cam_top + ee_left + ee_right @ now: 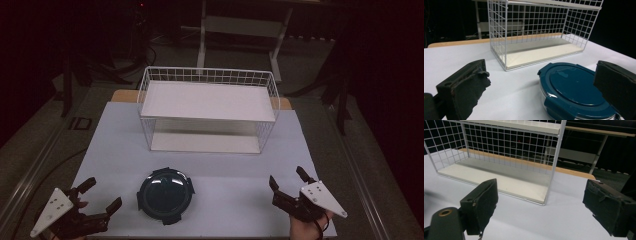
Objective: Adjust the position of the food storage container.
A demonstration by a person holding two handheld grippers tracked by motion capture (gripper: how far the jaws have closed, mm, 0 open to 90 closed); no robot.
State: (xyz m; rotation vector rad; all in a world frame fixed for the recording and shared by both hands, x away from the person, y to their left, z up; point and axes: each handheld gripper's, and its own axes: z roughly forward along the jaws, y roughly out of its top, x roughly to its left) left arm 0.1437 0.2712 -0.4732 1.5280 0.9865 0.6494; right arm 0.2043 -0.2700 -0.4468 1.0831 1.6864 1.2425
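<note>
When we look from the high view, we see a white table [240, 192] with a white wire shelf rack [207, 107] at 12 o'clock, near the far edge. It has 2 levels, both with a white board. A round container with a dark blue lid [165, 195] lies flat at about 7 o'clock from the rack, apart from it. The left gripper [100, 197] is at 9 o'clock from the container, near it without touching, and its jaws are spread with nothing between them. The right gripper [286, 179] is at 3 o'clock from the container, well apart, jaws also spread and empty. A hand [306, 226] holds it from the near edge.

From the left gripper view, we see the 2 black jaws wide apart. The container [576, 91] sits low at 4 o'clock, partly behind the right jaw, its lid clipped on a clear body. The rack [541, 32] stands at 12 o'clock.

From the right gripper view, the 2 jaws are again released, with bare table [544, 220] between them. The rack [499, 157] stands at 11 o'clock, its lower board bare.
</note>
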